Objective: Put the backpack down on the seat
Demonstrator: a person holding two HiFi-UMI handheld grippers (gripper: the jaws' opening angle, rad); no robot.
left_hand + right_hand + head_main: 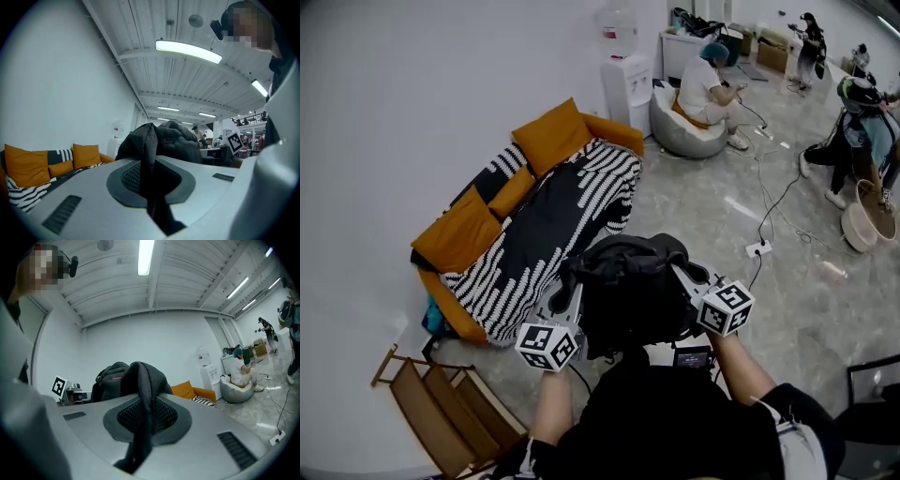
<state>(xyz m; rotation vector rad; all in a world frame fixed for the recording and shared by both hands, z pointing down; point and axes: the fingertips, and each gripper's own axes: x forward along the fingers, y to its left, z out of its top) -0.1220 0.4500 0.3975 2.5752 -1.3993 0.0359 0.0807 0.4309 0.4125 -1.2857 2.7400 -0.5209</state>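
Observation:
A black backpack (628, 291) hangs in the air between my two grippers, over the floor just right of the sofa (534, 225). The sofa has orange cushions and a black-and-white striped blanket across its seat. My left gripper (570, 302) is shut on a black mesh shoulder strap (146, 159), with the backpack's body (180, 140) beyond the jaws. My right gripper (687, 278) is shut on the other mesh strap (143, 394), and the pack (108, 378) bulges behind it. Both grippers point roughly level.
A wooden folding rack (441, 403) lies on the floor at lower left. A water dispenser (625, 80) and a person on a grey beanbag (708, 98) are beyond the sofa. A power strip with cables (757, 248) and a basket (870, 220) lie on the floor to the right.

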